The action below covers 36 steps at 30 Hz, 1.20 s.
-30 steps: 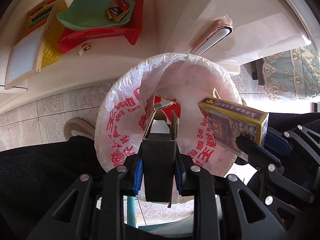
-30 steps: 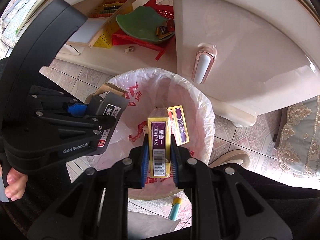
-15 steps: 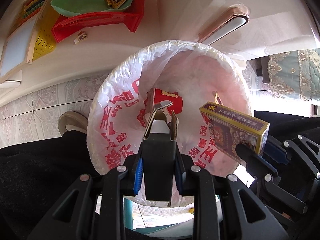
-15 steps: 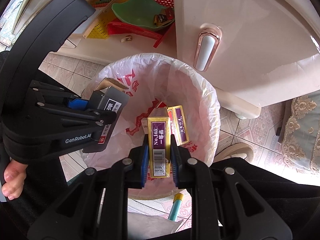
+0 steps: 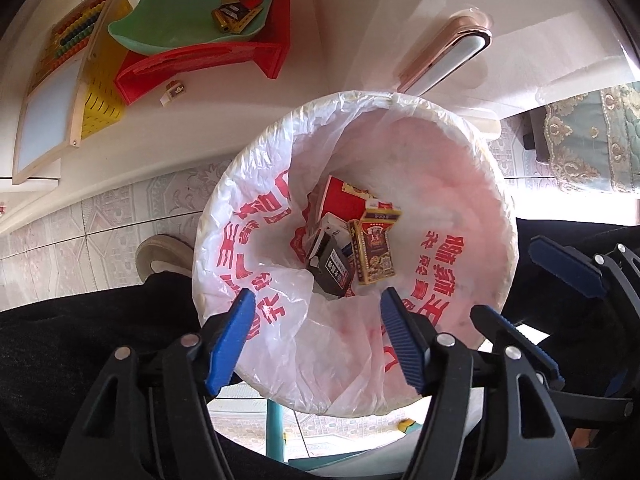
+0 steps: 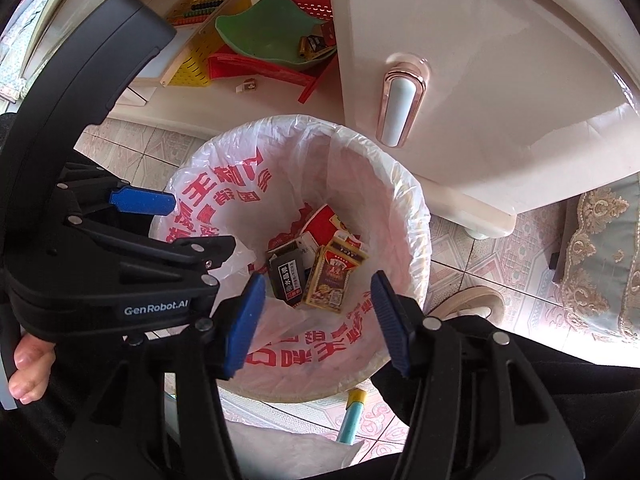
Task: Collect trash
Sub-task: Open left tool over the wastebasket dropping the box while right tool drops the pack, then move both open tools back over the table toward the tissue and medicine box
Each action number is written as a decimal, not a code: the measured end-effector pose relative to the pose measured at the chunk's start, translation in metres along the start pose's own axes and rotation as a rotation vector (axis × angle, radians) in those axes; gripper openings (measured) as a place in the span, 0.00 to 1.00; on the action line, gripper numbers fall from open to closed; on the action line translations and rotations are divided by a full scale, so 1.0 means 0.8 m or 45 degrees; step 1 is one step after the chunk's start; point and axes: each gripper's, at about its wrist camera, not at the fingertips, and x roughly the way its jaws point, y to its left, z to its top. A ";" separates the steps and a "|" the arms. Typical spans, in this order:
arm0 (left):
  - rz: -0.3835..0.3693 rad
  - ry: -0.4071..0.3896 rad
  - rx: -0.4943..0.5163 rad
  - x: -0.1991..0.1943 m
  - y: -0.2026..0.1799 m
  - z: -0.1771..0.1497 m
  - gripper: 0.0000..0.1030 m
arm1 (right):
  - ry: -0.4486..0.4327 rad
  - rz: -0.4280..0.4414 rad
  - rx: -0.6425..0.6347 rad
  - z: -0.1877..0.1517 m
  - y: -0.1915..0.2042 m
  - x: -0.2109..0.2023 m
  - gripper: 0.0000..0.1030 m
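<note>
A bin lined with a white bag with red print (image 5: 256, 208) (image 6: 416, 240) stands on the tiled floor below both grippers. My left gripper (image 5: 317, 300) (image 6: 202, 224) points down over it, its jaws opening with nothing between them. My right gripper (image 6: 318, 280) (image 5: 505, 277) hangs beside it, jaws also opening and bare. At the bottom of the bin a black box (image 5: 330, 268) (image 6: 286, 278) and a gold and purple box (image 5: 374, 254) (image 6: 330, 280) lie on a red box (image 5: 344, 204) and other small packs.
A cream cabinet door with a rose-gold handle (image 5: 444, 60) rises behind the bin. On its open shelf sit a red basket (image 5: 224, 56), a green dish (image 5: 176, 20) holding small boxes, an abacus board (image 5: 60, 80) and a loose small box (image 5: 173, 91). A shoe (image 5: 160, 256) and a teal tube (image 6: 352, 416) lie near the bin.
Both grippers have opened. The black box has left the left gripper and the gold and purple box the right one; both now lie in the bin.
</note>
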 end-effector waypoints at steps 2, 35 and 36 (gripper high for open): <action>-0.001 -0.001 0.001 -0.001 0.000 0.000 0.62 | 0.001 0.002 0.002 0.001 0.000 0.000 0.52; 0.073 -0.353 0.097 -0.457 0.063 0.076 0.85 | -0.497 -0.082 -0.410 0.104 -0.012 -0.386 0.85; 0.079 -0.344 0.095 -0.464 0.060 0.084 0.85 | -0.493 -0.071 -0.427 0.114 -0.015 -0.395 0.85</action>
